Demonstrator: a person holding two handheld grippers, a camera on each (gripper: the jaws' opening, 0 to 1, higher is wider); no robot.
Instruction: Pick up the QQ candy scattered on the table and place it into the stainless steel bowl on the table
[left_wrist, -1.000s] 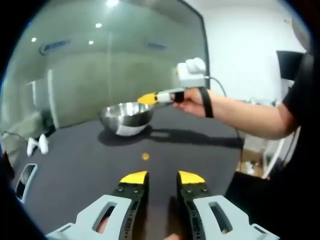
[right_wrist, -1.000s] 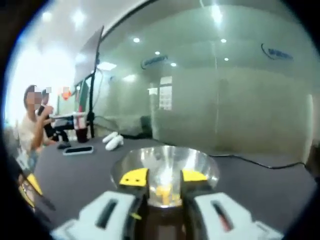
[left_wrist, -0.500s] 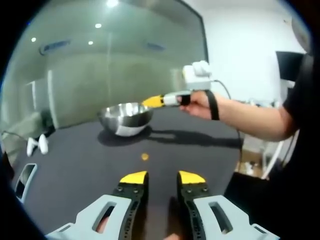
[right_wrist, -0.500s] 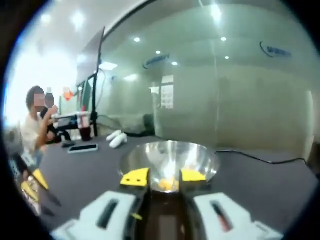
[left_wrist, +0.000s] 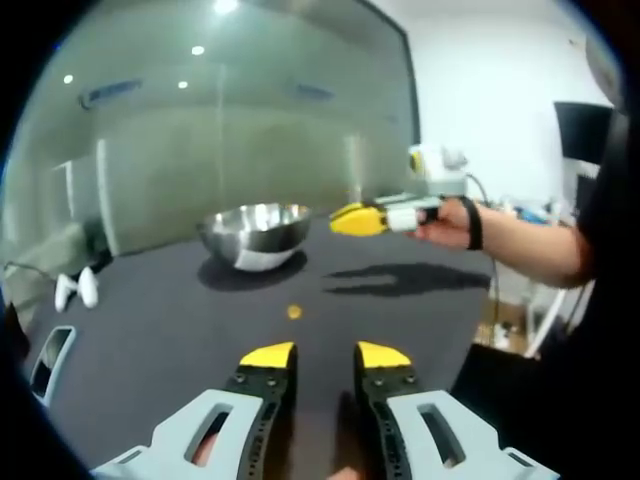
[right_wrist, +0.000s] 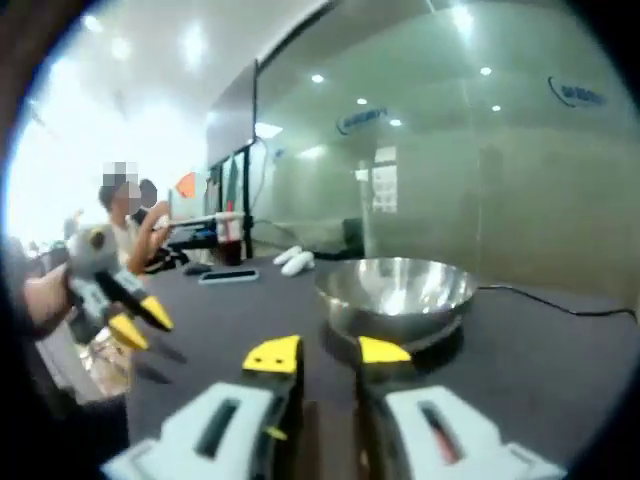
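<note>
A single QQ candy (left_wrist: 292, 313), small, round and orange-yellow, is seen lying on the dark table (left_wrist: 180, 330), apart from the stainless steel bowl (left_wrist: 255, 234) and in front of the left gripper (left_wrist: 323, 357). No long axis can be made out on so small a piece. The bowl, polished and reflective, is set upright with its mouth upward; in the right gripper view the stainless steel bowl (right_wrist: 397, 295) is shown just beyond the yellow tips, and its inside is hidden by its wall.

The left gripper is held low over the table, its jaws parted and nothing between them. In the left gripper view the right gripper (left_wrist: 352, 218) is carried level, to the right of the bowl, by a hand (left_wrist: 445, 218) on an outstretched forearm, its tips pointing toward the bowl. In its own view the right gripper (right_wrist: 326, 353) is seen with jaws parted and nothing held.

A phone (right_wrist: 229, 276) and a white object (right_wrist: 297, 261) are seen farther back on the table.
</note>
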